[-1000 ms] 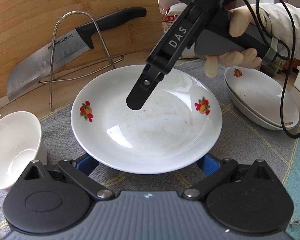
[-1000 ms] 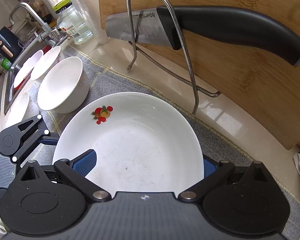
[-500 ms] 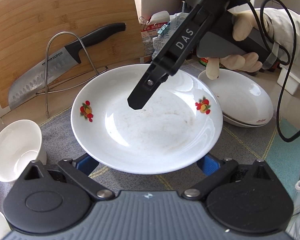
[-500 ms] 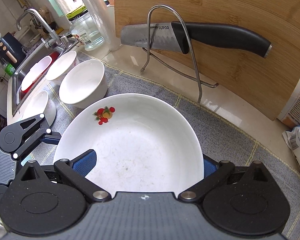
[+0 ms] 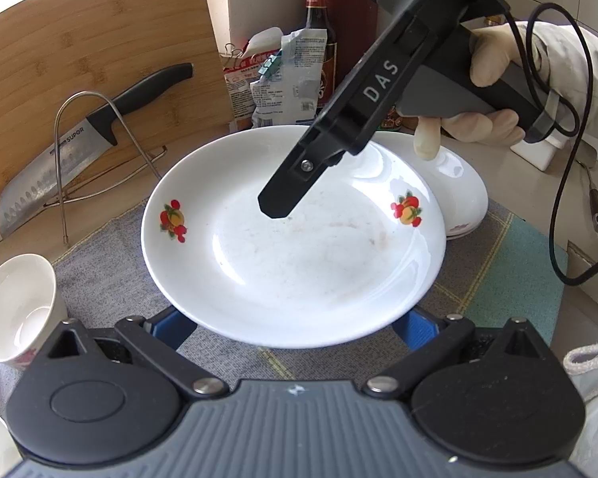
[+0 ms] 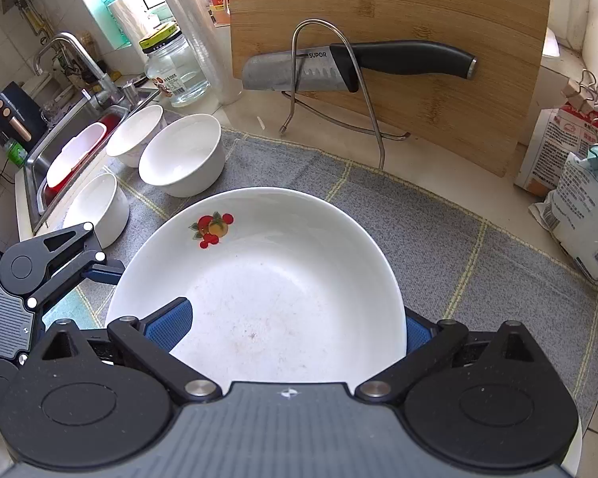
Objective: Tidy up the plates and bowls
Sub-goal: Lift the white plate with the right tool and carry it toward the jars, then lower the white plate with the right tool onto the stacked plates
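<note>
carrying looked like the step in hand: the fruit-patterned plate [image 5: 299,263] hung above the grey mat [image 6: 438,247], clear of the cloth, with both tools at it. the left gripper [image 5: 293,332] had its jaws spread wide, and its blue pads [image 5: 171,326] ran out of sight under the near rim, so the plate seemed to rest on them like a fork rather than be pinched. the right gripper [image 6: 293,328] was also spread wide. one of its pads lay over the plate's inner face and the other sat behind the rim on the far side. whether either pad pressed the china could not be told.

in the left wrist view the plate's far edge overlapped a stack of plates [image 5: 458,199] lying on the mat below the gloved hand [image 5: 478,127], which i judged to be the goal. three white bowls [image 6: 181,155] stood grouped well apart, toward the sink.

the next move called for sliding the plate further over that stack until the rims lined up, then lowering it level and slowly. both sets of fingers would need to slip out sideways only once the weight had settled, since the shallow rim gave little to hold.
</note>
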`<control>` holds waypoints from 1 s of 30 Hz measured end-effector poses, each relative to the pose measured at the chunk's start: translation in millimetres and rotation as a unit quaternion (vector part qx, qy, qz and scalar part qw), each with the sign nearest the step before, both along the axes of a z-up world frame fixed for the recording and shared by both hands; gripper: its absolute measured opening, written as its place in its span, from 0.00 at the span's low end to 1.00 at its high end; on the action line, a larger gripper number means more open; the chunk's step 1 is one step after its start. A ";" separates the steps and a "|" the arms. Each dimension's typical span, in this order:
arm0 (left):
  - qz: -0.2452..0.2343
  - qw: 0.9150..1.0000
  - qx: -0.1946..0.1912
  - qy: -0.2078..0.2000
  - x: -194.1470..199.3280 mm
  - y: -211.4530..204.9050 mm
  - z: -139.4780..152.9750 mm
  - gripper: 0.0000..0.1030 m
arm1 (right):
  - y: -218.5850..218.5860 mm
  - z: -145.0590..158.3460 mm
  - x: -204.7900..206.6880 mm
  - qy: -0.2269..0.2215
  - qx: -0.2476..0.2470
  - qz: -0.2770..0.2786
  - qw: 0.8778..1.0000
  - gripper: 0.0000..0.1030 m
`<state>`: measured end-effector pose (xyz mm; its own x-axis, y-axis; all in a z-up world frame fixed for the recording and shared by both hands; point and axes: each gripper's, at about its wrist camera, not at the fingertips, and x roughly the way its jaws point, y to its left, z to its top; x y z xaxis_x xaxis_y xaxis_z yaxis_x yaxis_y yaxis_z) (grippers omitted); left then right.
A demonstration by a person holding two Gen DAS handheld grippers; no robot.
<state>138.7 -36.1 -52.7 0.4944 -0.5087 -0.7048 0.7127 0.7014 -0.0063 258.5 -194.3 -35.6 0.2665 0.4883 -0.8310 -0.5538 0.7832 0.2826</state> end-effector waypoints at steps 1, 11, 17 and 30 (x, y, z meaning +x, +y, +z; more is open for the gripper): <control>-0.002 1.000 -0.002 0.001 -0.9 -1.0 1.0 0.99 | -2.8 1.0 -2.6 0.000 0.002 -0.004 1.000 1.00; -0.043 0.999 0.003 -0.002 -4.9 -18.1 5.8 0.99 | -34.3 7.3 -22.3 -0.008 0.009 -0.045 0.999 1.00; -0.071 0.997 0.005 -0.002 -1.7 -28.3 6.0 0.99 | -55.3 7.8 -31.0 -0.009 0.012 -0.072 0.997 1.00; -0.114 0.993 0.012 0.004 5.7 -58.7 1.2 0.99 | -93.3 1.9 -44.0 -0.003 0.014 -0.117 0.993 1.00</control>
